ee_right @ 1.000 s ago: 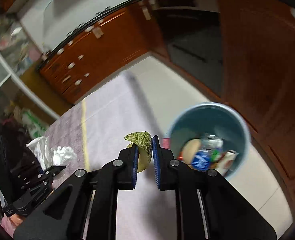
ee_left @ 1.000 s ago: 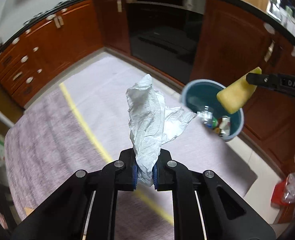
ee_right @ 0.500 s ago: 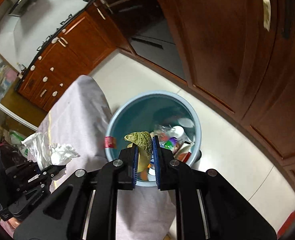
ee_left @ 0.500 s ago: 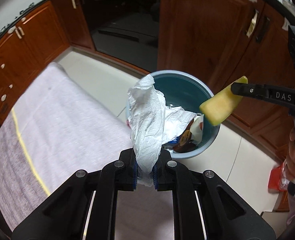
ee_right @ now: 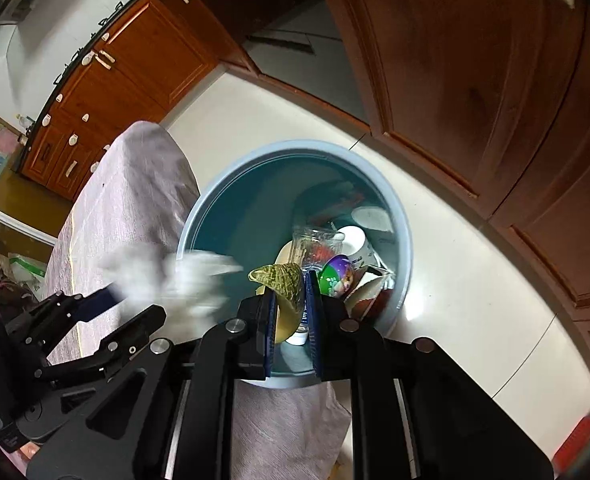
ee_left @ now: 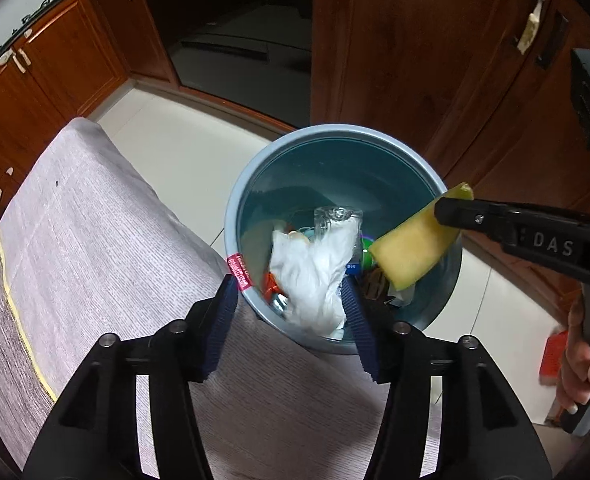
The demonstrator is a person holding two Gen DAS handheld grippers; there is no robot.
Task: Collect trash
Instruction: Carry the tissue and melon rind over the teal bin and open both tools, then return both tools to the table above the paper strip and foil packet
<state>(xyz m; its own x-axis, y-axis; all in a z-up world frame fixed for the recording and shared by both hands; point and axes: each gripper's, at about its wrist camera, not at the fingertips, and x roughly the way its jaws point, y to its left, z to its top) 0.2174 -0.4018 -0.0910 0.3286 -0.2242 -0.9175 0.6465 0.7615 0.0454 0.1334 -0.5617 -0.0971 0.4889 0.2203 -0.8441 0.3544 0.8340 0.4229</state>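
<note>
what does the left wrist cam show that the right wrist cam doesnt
Only the left wrist view: a hand on the right gripper's handle and the melon rind's yellow flesh.

Only the right wrist view: the rind's green skin and a purple-green container in the bin.

Both: the blue bin, white tissue falling between the left gripper's just-opened jaws, and the rind clamped in the right gripper.

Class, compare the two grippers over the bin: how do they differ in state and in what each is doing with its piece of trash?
The left gripper is open, its fingers just spread, while the right gripper is shut. The crumpled tissue sits loose between the left fingers, released; the melon rind is clamped between the right fingers. Both grippers point down over the blue bin.
</note>
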